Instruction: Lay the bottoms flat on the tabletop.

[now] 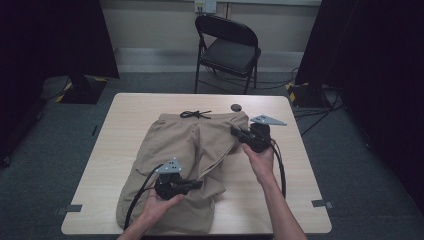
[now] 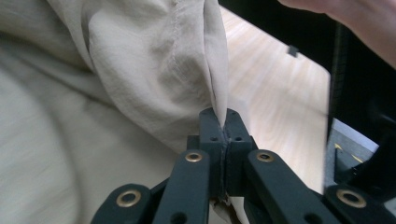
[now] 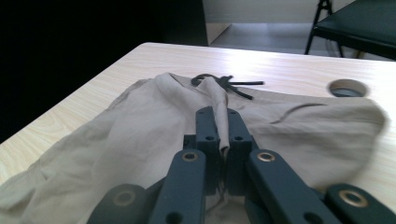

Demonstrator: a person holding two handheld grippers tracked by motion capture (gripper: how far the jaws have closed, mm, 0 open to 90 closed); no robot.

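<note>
Khaki cloth is pinched in both pairs of your jaws. In the left gripper view, your left gripper [image 2: 219, 126] has its jaws pressed together on a thin folded edge of the shorts [image 2: 140, 70], and the fabric rises from the tips in a draped fold; where that fold ends is cut off at the top of the frame. In the right gripper view, your right gripper [image 3: 218, 126] likewise has its jaws clamped on a narrow ridge of the same cloth, which stands up between the tips and runs away towards the black drawstring [image 3: 229, 83]. How deep the fabric goes into either grip is hidden behind the black links.

From the high view, your left gripper [image 1: 192, 184] sits over the near part of the shorts [image 1: 180, 145], close to the inner leg edge, and your right gripper [image 1: 239, 134] holds the right side just below the waistband. The near hem of the left leg is partly covered by your left hand [image 1: 160, 205] and its trailing cable.

The shorts lie flat near the middle of the wooden worktop [image 1: 100, 165], long axis running from you towards the far edge, waistband and drawstring [image 1: 195, 114] pointing away from you, legs towards you. A round grommet hole [image 1: 236, 107] in the worktop sits just beyond the waistband. A black folding chair [image 1: 227, 50] stands on the floor behind the worktop.
</note>
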